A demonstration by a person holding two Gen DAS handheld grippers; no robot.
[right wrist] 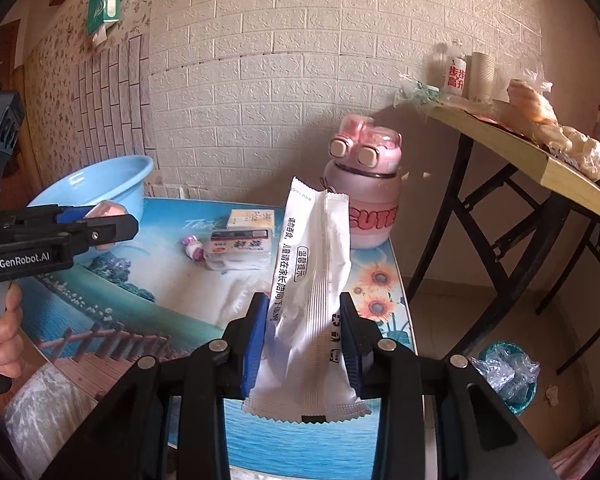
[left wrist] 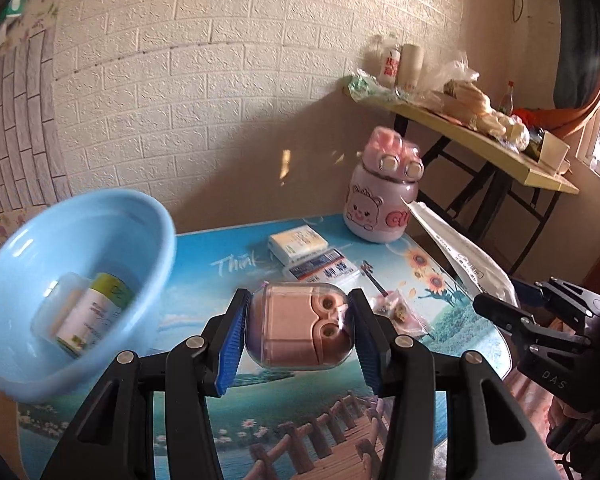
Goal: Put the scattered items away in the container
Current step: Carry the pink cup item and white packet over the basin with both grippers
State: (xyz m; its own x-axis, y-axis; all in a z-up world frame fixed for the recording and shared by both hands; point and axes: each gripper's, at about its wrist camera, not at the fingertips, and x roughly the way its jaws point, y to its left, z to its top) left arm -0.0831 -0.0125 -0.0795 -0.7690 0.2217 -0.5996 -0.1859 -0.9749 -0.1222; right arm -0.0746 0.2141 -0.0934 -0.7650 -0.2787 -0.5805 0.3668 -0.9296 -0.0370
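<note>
Left gripper (left wrist: pixel 298 330): closed on a pink capsule-shaped case (left wrist: pixel 298 326) under a clear cover, blue pads pressing both of its sides, the case clear of the table (left wrist: pixel 332 412). Up and to the left of this gripper sits the blue basin (left wrist: pixel 28 360), already holding a clear box and a white bottle with a yellow-green cap (left wrist: pixel 88 314); the basin is blurred, so its exact tilt cannot be told.

Right gripper (right wrist: pixel 304 342): closed on a white snack packet (right wrist: pixel 312 280), held upright between the pads, its serrated lower edge hanging below them, off the table.

Still on the table beyond the left gripper: a cream box (left wrist: pixel 298 242) and, touching it on the near side, a blue-and-white pack (left wrist: pixel 324 270). Just right of the left gripper's right finger lies a small clear sachet (left wrist: pixel 398 312). A pink-lidded bottle (left wrist: pixel 380 196) stands upright at the far right corner. In the right wrist view a small pink-and-white toy (right wrist: pixel 194 248) lies left of the packs.

A hand (right wrist: pixel 4 332) grips the left gripper's handle.
</note>
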